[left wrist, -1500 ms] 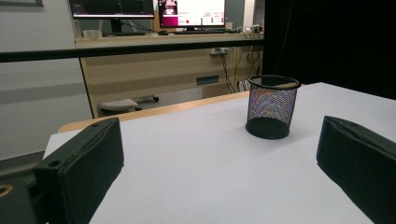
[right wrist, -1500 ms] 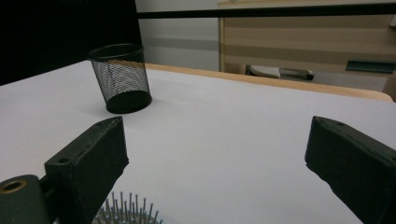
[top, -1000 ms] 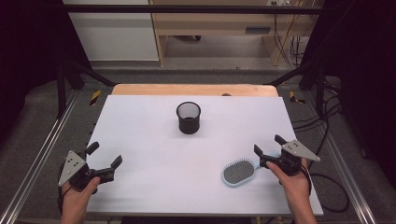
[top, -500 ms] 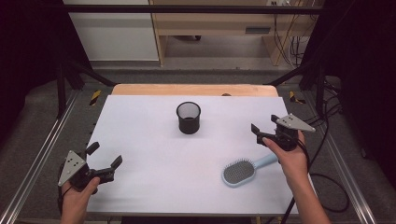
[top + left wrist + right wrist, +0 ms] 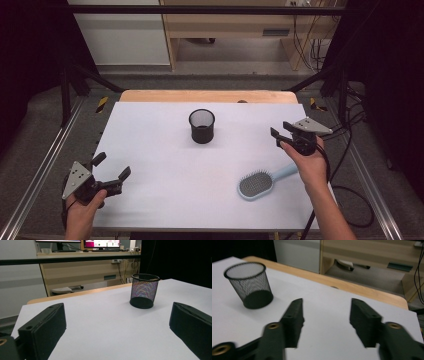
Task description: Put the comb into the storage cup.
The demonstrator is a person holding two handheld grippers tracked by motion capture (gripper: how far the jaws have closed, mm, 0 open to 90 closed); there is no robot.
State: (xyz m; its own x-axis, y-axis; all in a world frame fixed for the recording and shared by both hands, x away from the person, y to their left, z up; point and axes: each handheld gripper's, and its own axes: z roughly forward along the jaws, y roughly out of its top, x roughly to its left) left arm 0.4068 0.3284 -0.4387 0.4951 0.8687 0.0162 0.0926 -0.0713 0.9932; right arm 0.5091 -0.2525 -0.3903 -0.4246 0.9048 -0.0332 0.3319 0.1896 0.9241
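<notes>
White work table in a dim lab, seen from above.

The white table top (image 5: 150, 150) has a bare wooden strip (image 5: 207, 96) along its far edge. Metal rails (image 5: 40, 170) run down both sides, with yellow-and-black marks (image 5: 102, 104) at the far corners. Black cables (image 5: 357, 200) loop on the grey floor at the right. Beyond stand a white cabinet (image 5: 120, 35) and a wooden desk (image 5: 225, 25); the left gripper view shows lit monitors (image 5: 101, 243) on that desk.

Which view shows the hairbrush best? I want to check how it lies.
The high view: the hairbrush lies flat on the white table, bristles up, handle toward the right claw, whose jaws hold nothing. Both gripper views face the mesh cup instead.
</notes>
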